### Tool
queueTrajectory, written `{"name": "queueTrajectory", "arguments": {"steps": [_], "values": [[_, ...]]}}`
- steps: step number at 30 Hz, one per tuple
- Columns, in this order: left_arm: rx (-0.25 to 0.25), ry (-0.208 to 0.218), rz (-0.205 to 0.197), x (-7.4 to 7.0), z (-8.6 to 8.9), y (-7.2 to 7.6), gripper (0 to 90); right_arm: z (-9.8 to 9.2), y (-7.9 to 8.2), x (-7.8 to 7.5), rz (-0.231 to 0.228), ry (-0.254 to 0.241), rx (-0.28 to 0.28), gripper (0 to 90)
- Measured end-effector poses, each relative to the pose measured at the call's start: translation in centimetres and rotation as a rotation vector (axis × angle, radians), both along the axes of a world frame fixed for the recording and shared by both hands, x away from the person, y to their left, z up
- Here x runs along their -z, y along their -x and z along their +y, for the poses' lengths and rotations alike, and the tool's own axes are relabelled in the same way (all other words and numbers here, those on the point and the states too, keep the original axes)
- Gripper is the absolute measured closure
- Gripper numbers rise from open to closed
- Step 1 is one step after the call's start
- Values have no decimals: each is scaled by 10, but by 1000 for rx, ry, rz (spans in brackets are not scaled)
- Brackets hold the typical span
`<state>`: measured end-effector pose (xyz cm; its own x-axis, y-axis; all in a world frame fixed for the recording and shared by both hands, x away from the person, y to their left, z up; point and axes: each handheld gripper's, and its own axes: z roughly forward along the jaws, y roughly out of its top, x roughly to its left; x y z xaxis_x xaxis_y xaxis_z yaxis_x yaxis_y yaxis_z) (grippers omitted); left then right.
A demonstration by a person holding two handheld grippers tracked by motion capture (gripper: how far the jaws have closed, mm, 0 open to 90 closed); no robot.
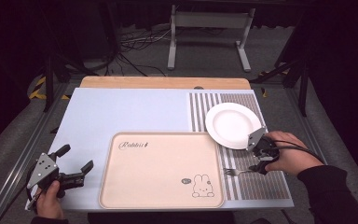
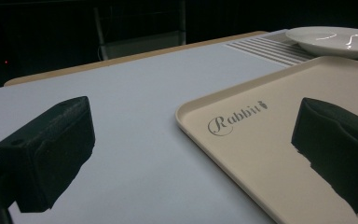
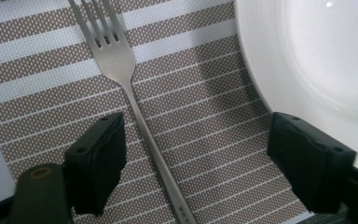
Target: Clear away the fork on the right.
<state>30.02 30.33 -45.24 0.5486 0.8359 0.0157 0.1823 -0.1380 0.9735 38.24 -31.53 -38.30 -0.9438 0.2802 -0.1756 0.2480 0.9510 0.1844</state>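
A metal fork [image 1: 235, 172] [image 3: 121, 70] lies flat on the striped placemat [image 1: 256, 184] [image 3: 205, 116], tines toward the tray. My right gripper [image 1: 260, 162] [image 3: 200, 158] is open and low over the fork's handle, which runs between the two jaws, closer to the left one. A white plate [image 1: 233, 125] [image 3: 317, 56] rests just beyond it on the same mat. My left gripper [image 1: 76, 159] [image 2: 191, 154] is open and holds nothing; it hovers over the pale blue table cover, left of the beige tray [image 1: 163, 170] [image 2: 279, 140].
The tray carries a "Rabbit" print and a bunny drawing. The plate [image 2: 331, 39] and the placemat [image 2: 270, 49] show far off in the left gripper view. The blue cover [image 1: 130, 112] spans the table; a metal stand [image 1: 209, 37] and cables lie on the floor beyond.
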Motion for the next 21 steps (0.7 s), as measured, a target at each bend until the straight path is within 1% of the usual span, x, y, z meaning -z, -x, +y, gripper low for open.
{"name": "queueTrajectory", "arguments": {"steps": [1,2,3,4,5,6,8,9,10,13,17,20,21], "values": [[0,0,0,0,0,0,1,1,-1,2,-1,23,-51,226],[0,-1,0,0,0,0,1,1,-1,2,-1,23,-51,226],[0,-2,2,0,0,0,1,1,-1,4,10,43,-61,273],[0,-2,2,0,0,0,1,1,-1,4,10,43,-61,273],[0,-3,2,0,0,0,1,1,-2,4,25,53,-69,289],[0,-3,2,0,0,0,1,2,-2,7,33,48,-66,298],[0,-2,2,0,0,0,1,1,-2,11,69,54,-61,338],[0,-2,2,0,0,0,1,1,-2,11,69,54,-61,338],[0,-3,2,0,0,0,1,1,-3,14,87,61,-58,351],[1,-3,3,0,0,0,1,1,-3,19,108,73,-64,408],[0,-3,4,0,0,0,1,3,-4,23,127,97,-82,477],[0,-4,4,0,0,0,1,6,-4,26,151,124,-116,535],[0,-3,4,0,0,0,1,7,-4,27,152,131,-125,550]]}}
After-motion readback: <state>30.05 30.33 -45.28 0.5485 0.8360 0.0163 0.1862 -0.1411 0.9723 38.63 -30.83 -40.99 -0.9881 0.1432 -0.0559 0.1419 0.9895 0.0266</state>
